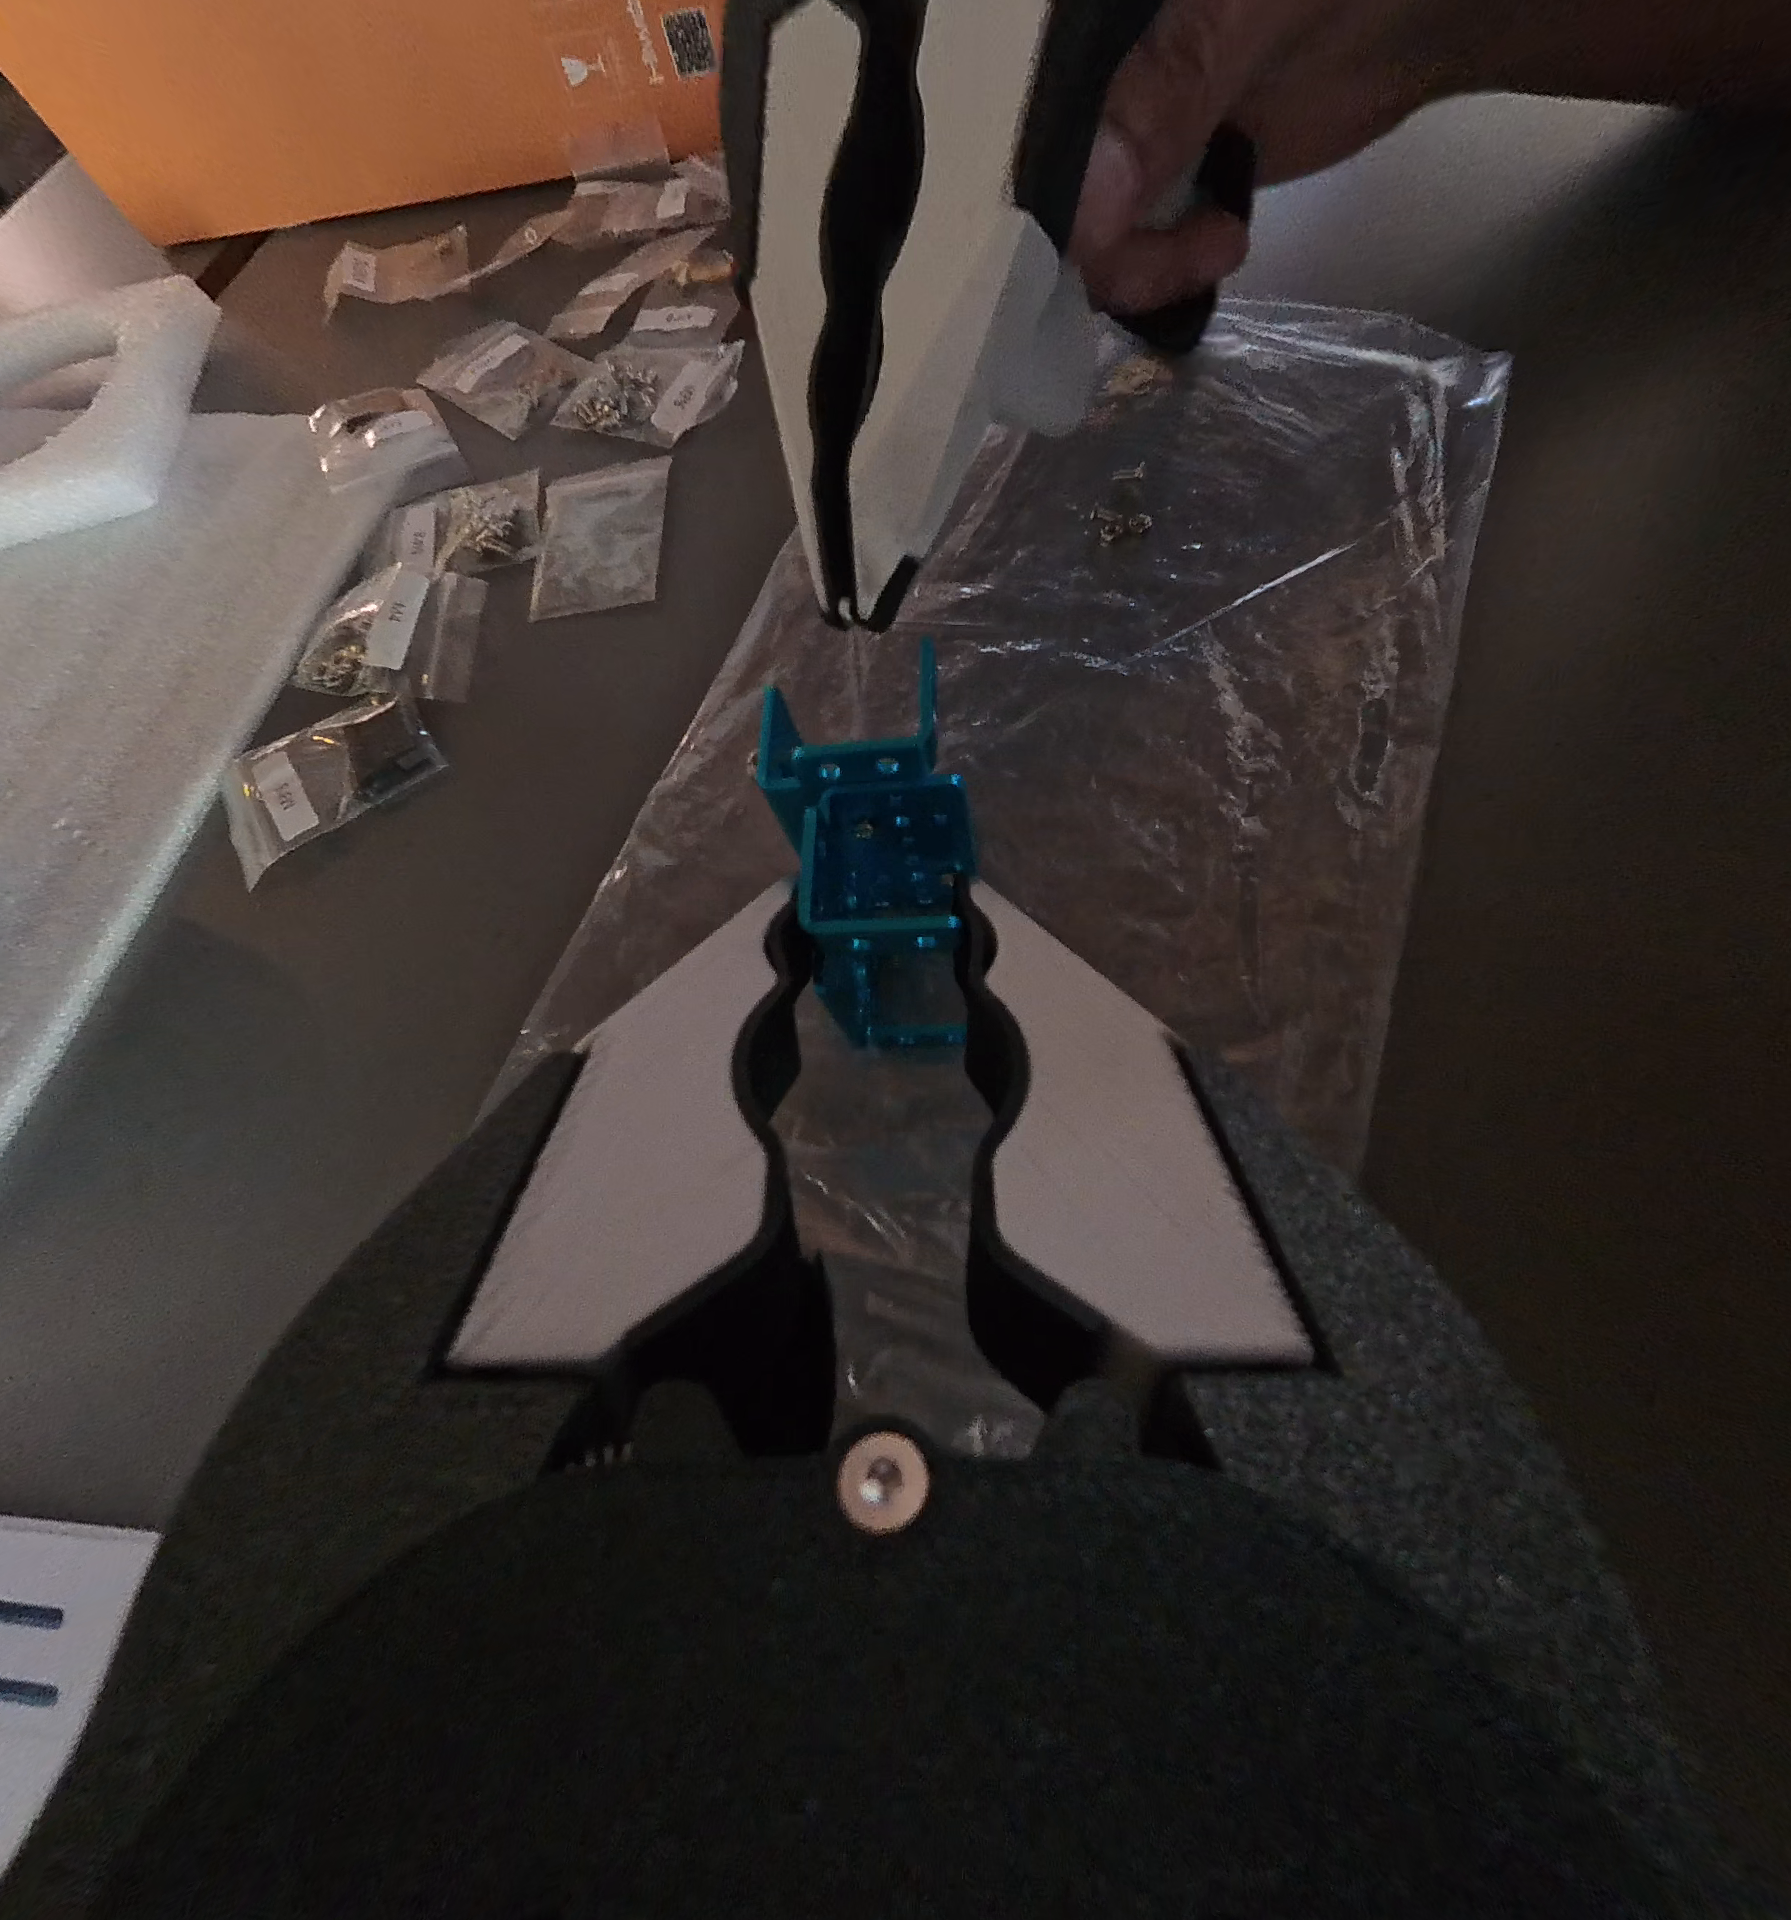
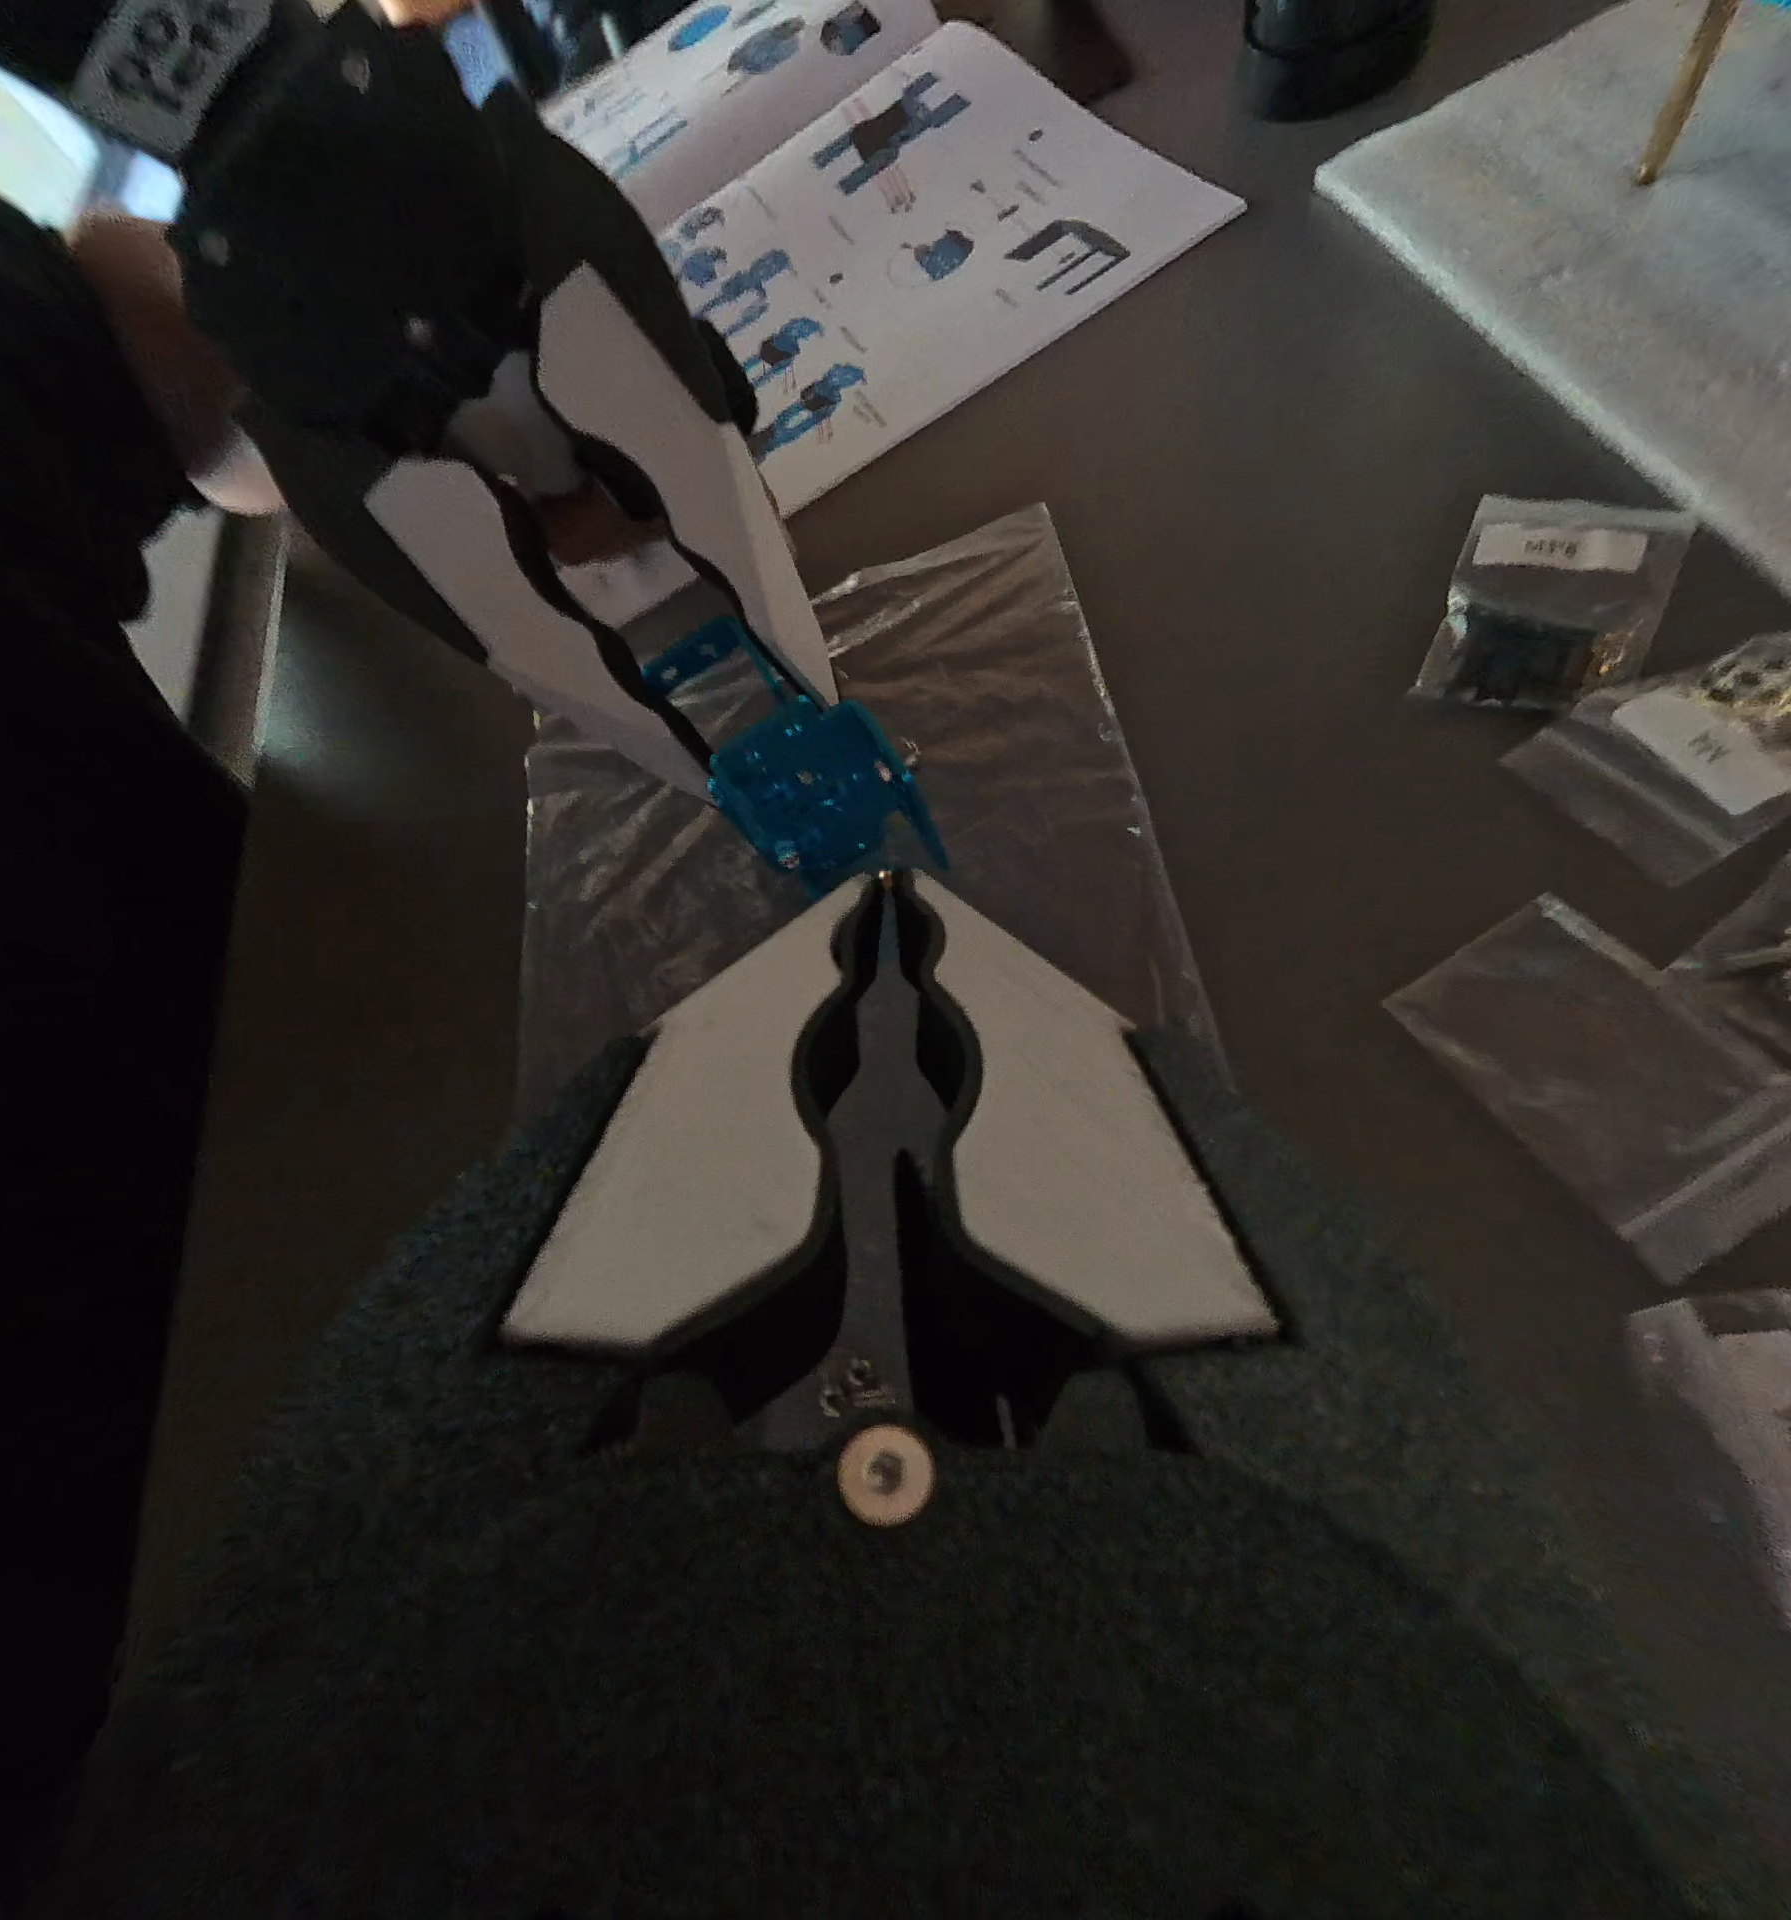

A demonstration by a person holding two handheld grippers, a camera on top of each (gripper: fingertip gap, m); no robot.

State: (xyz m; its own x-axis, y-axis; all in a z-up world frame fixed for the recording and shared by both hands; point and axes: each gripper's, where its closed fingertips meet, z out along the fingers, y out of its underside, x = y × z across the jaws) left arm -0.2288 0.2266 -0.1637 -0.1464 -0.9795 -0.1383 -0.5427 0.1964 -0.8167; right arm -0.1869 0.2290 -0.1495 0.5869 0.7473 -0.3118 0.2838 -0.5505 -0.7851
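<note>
My left gripper (image 1: 886,914) is shut on a blue metal bracket assembly (image 1: 880,831) with many small holes and holds it above a clear plastic bag (image 1: 1234,727). In the right wrist view the left gripper (image 2: 766,738) comes in from the upper left with the blue assembly (image 2: 818,800). My right gripper (image 2: 886,883) is shut, with a tiny brass screw (image 2: 888,881) pinched at its tips, right at the near edge of the assembly. In the left wrist view the right gripper (image 1: 860,613) points down just above the bracket's upright tabs.
Several small clear bags of screws (image 1: 517,499) lie to the left, beside an orange box (image 1: 351,94) and white foam (image 1: 49,416). Loose screws (image 1: 1119,520) lie on the plastic. An open instruction booklet (image 2: 922,208) and more bags (image 2: 1597,748) lie on the dark table. Left tips to right tips: about 5 centimeters.
</note>
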